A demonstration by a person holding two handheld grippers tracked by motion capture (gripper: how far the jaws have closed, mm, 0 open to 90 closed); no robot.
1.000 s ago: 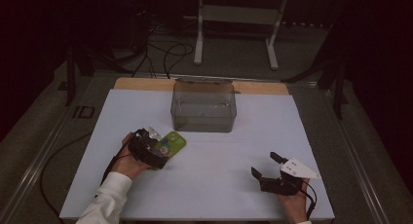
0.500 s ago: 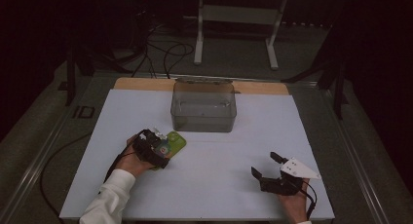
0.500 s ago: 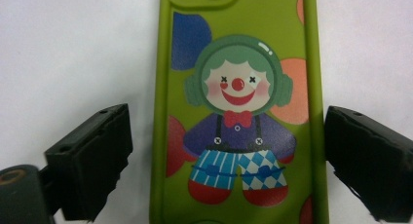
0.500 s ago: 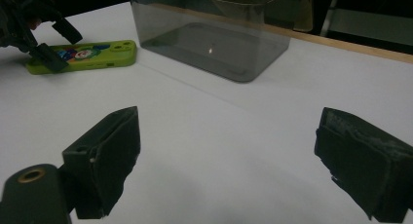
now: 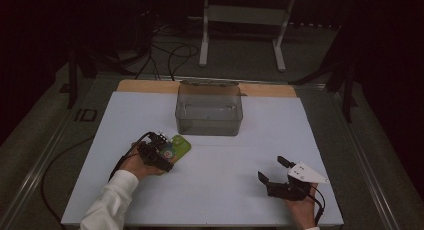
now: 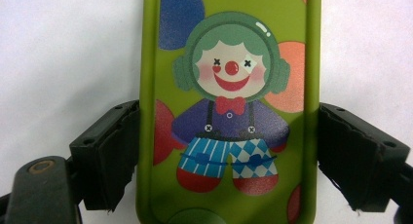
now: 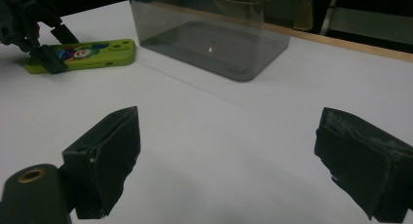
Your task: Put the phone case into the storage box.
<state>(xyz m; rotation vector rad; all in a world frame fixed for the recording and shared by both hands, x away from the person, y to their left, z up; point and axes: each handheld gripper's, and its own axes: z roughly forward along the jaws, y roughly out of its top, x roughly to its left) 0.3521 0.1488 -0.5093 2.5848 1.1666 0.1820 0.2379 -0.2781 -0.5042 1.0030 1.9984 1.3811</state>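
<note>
The left hand-held gripper [image 6: 229, 151], jaws just closing, clamps both sides of a green phone case [image 6: 229, 107] (clown print) lying on the white surface [image 5: 225, 190]; the right hand-held gripper [image 7: 234, 156] rests wide open.

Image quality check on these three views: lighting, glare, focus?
High view: dim, surroundings near black, white table the one lit area, soft overall. Left gripper view: bright and even, green clown case sharp, slight sheen on its print, left gripper pads at the case's edges a bit soft. Right gripper view: small glare spot in the clear bin, right gripper pads blurred, background dark.
</note>
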